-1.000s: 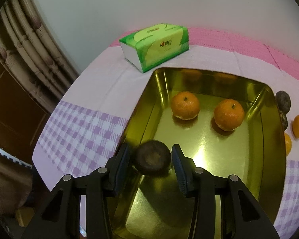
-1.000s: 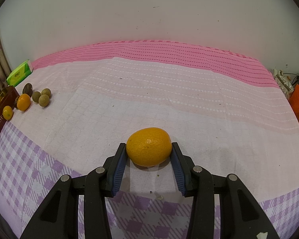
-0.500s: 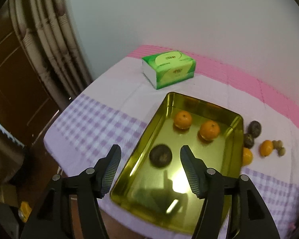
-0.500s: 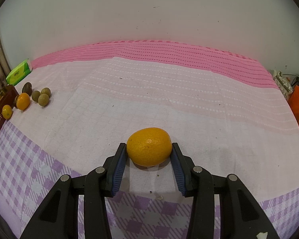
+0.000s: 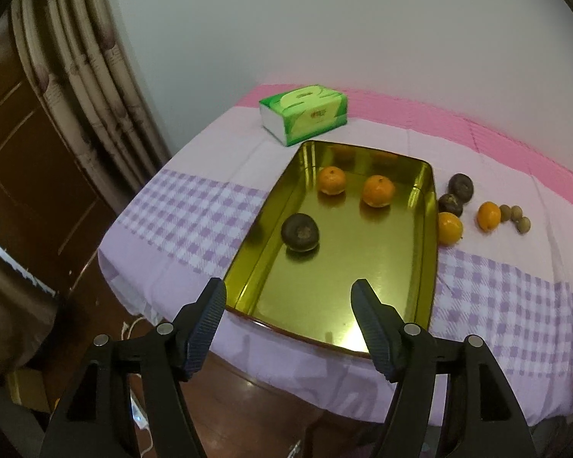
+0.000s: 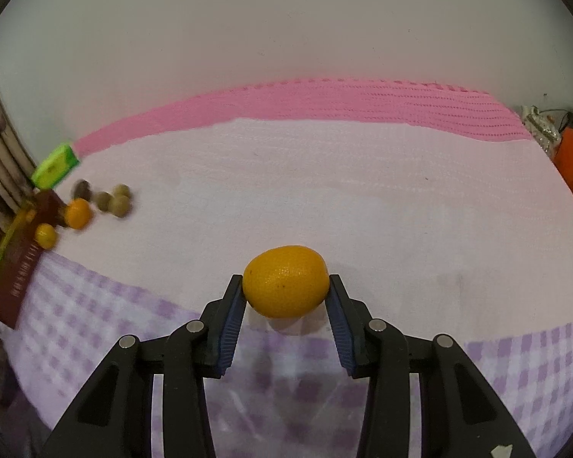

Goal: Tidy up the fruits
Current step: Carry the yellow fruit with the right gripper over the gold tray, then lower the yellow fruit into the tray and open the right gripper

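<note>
Between the right gripper's blue ribbed pads, a smooth oval orange citrus fruit is clamped across its width; probably firm, light, roll-prone. The left gripper is opening, empty.

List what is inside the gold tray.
The gold tray holds two oranges and one dark round fruit. Nothing hides its floor except the tong tips at the near edge.

Both grippers, left gripper and right gripper: black frames, ribbed dark-blue pads, silver pivot screws.
</note>
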`<state>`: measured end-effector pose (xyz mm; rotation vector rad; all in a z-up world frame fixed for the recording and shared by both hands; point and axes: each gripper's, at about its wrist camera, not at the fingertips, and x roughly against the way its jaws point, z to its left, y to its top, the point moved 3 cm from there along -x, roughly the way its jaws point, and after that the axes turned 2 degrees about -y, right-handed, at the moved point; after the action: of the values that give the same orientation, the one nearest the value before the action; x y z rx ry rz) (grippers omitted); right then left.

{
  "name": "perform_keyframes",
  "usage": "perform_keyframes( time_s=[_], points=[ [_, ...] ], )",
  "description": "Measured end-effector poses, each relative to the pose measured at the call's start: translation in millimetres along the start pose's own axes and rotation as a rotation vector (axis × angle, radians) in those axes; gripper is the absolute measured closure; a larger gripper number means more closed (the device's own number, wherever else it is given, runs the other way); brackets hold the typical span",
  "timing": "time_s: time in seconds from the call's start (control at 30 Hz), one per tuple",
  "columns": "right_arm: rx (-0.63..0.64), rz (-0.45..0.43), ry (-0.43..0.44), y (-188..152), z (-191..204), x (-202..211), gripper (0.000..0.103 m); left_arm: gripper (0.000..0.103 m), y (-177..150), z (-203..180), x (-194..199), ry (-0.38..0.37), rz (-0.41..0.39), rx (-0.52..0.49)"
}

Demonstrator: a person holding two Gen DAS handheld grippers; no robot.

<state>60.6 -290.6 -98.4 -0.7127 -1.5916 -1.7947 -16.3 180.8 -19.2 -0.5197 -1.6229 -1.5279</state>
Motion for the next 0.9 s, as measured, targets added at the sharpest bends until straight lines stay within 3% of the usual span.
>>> perform_keyframes(
  time_s=[0.2,0.47,0.7,0.9],
  points=[
    [0.064,-0.041,0.12,12.3,56.4,30.8,0.063,0.03,3.9,8.5,8.2,-0.014,-0.041,0.039],
    [0.309,-0.061,0.339,32.0,196.8,58.5,0.063,0.029,4.8,25.5,7.2,-0.011,-0.048,0.113],
    [0.45,-0.014,0.504,40.8,307.8,52.9,0.063,0.029,4.7,32.5,6.8,0.013,-0.056,0.136],
    [0.53,0.065,0.525,36.5,377.1,19.8,0.063,0.025,4.3,36.4,-0.9,0.023,-0.024,0.152]
  ],
)
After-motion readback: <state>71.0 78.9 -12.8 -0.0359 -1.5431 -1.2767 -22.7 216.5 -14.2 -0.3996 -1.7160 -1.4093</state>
